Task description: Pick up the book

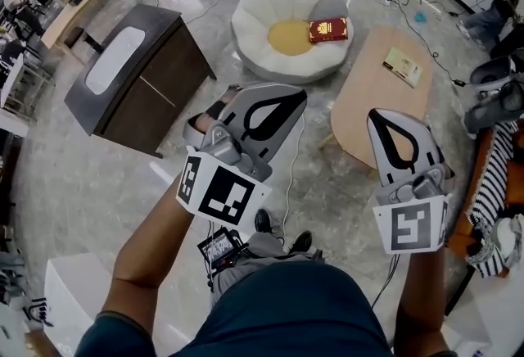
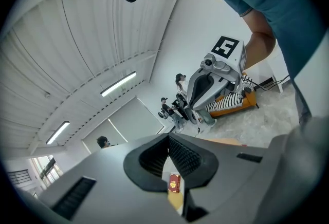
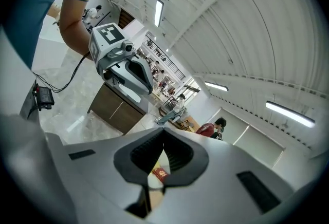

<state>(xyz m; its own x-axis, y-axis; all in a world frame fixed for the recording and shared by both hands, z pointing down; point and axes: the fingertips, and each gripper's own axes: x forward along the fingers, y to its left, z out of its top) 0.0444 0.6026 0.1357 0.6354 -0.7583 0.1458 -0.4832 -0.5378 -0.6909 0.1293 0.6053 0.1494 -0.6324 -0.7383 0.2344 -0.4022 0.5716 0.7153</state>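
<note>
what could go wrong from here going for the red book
1. The red book lies flat on the soft white beanbag, at the edge of its yellow cushion. Pressing down may sink it or push it away.
2. The left gripper and right gripper are both shut and empty, so they must open before reaching it.
3. A second, pale book lies on the wooden table nearby and might be taken by mistake.
</note>
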